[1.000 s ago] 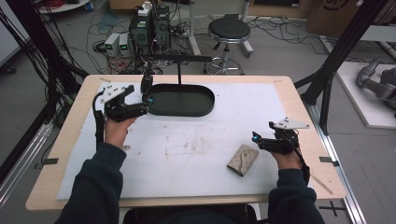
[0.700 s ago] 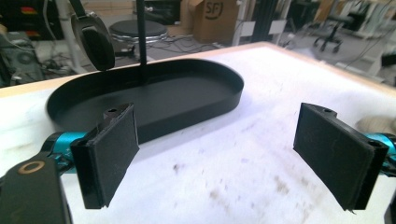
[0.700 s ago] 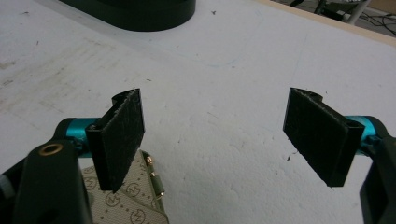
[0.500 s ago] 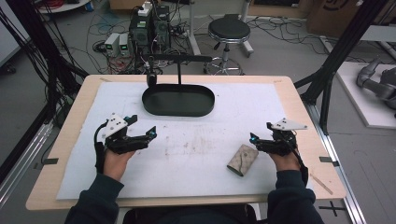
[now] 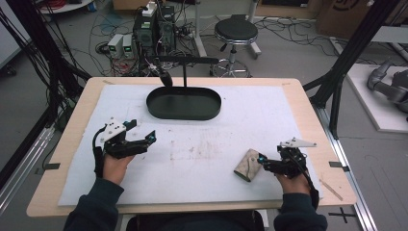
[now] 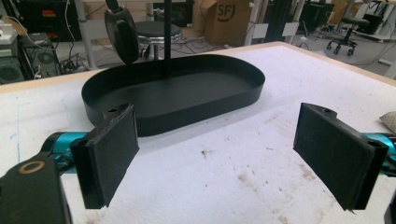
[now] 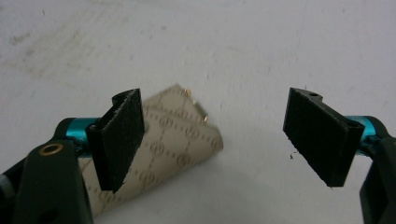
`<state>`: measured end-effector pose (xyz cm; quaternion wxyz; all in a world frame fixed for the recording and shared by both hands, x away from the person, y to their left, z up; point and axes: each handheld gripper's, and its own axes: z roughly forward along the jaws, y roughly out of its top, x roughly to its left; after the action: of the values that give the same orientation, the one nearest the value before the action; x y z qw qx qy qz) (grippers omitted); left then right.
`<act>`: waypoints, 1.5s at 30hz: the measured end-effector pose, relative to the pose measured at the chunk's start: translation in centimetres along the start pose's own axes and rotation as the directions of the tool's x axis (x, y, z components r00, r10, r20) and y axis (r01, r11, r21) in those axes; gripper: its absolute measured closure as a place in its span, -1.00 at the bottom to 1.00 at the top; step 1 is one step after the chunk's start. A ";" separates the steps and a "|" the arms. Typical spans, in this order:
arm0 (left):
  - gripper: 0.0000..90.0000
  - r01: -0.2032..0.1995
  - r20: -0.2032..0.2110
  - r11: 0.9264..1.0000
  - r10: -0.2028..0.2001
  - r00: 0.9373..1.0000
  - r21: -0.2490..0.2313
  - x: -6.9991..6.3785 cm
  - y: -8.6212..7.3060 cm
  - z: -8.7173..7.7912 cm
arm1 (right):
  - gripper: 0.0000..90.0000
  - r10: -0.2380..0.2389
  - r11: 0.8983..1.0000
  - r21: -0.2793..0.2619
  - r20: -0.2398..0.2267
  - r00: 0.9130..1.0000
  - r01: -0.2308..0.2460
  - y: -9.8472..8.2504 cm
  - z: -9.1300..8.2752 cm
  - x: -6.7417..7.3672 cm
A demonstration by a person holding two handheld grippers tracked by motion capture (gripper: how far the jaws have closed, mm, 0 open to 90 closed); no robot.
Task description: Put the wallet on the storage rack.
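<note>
The right tongs (image 5: 261,160) are held low at the near right of the bench (image 5: 308,110), with the jaws spread wide and nothing pinched between them; in the right gripper view the right tongs (image 7: 212,135) are seen pointing down at the white mat (image 7: 261,42), and the beige patterned pouch (image 7: 168,140) is seen lying flat, partly behind the left-hand jaw and reaching into the gap, while the other jaw is kept well apart from it. In the high view the pouch (image 5: 247,165) is found on the mat (image 5: 269,115) just beside the tips of the right tongs; whether a pad is already touching it cannot be told, though it appears to be untouched.

The left tongs (image 5: 150,137) are held at the near left of the bench, likewise spread wide and empty; in the left gripper view the left tongs (image 6: 215,151) are seen above the bare, stained mat (image 6: 233,172), aimed toward the black oval tray (image 6: 187,100); the tray (image 5: 184,103) is set at the far middle of the mat, well apart from the pouch; a black stand (image 5: 185,72) is seen at its far side, and a dark rounded object (image 6: 122,30) is seen hanging from it above the tray's rim.
</note>
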<state>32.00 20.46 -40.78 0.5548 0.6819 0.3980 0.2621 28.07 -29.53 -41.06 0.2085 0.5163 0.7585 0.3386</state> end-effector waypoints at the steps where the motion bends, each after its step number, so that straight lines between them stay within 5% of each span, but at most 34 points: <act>1: -0.69 -0.004 -0.002 1.000 0.004 1.000 0.001 0.0 0.0 0.0 | -0.53 0.010 1.000 0.017 -0.003 1.000 -0.010 -0.2 0.0 0.3; 4: -0.69 -0.013 -0.007 1.000 0.013 1.000 0.005 -0.1 0.0 0.0 | -0.53 0.050 0.997 0.062 -0.024 0.998 -0.049 -0.8 0.5 0.9; 11: -0.67 -0.009 -0.031 1.000 0.009 0.999 0.008 0.3 -0.1 -0.6 | -0.47 0.054 0.994 0.104 -0.078 0.995 -0.046 -1.0 1.8 2.5; 17: -0.66 -0.001 -0.048 1.000 0.001 0.999 0.012 0.5 -0.2 -0.9 | -0.61 0.057 0.994 0.101 -0.059 0.997 -0.051 -0.5 3.1 3.7; 21: -0.66 -0.002 -0.052 1.000 0.003 0.999 0.015 0.5 -0.3 -0.9 | -0.65 -0.012 0.996 0.086 -0.045 0.999 0.016 0.0 4.2 4.5; 26: -0.66 -0.004 -0.054 1.000 0.004 0.999 0.014 0.4 -0.3 -1.0 | -0.65 -0.083 0.993 0.081 -0.088 0.993 0.090 1.5 5.8 3.6; 33: -0.66 0.002 -0.059 1.000 -0.002 0.998 0.010 0.6 -0.3 -1.0 | -0.64 -0.206 0.974 0.064 -0.173 0.963 0.219 3.5 7.8 1.7; 36: -0.66 0.005 -0.062 1.000 -0.004 0.998 0.010 0.6 -0.3 -1.0 | -0.58 -0.242 0.964 0.070 -0.162 0.957 0.255 4.1 7.9 1.3; 39: -0.66 0.001 -0.057 1.000 0.000 0.998 0.011 0.6 -0.3 -0.9 | -0.60 -0.157 0.983 0.075 -0.102 0.982 0.165 4.1 7.7 1.6; 41: -0.66 0.003 -0.057 1.000 -0.002 0.998 0.012 0.6 -0.4 -0.8 | -0.60 0.004 0.998 0.058 0.015 1.000 -0.005 3.9 7.6 2.2; 45: -0.66 -0.003 -0.052 1.000 0.004 0.999 0.013 0.4 -0.3 -0.8 | -0.61 0.123 0.992 0.025 0.082 0.989 -0.125 3.8 8.2 3.3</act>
<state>31.53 21.24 -40.95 0.5393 0.6794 0.4127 0.2780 34.70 -23.16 -43.76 0.2093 0.5787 0.7211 0.3183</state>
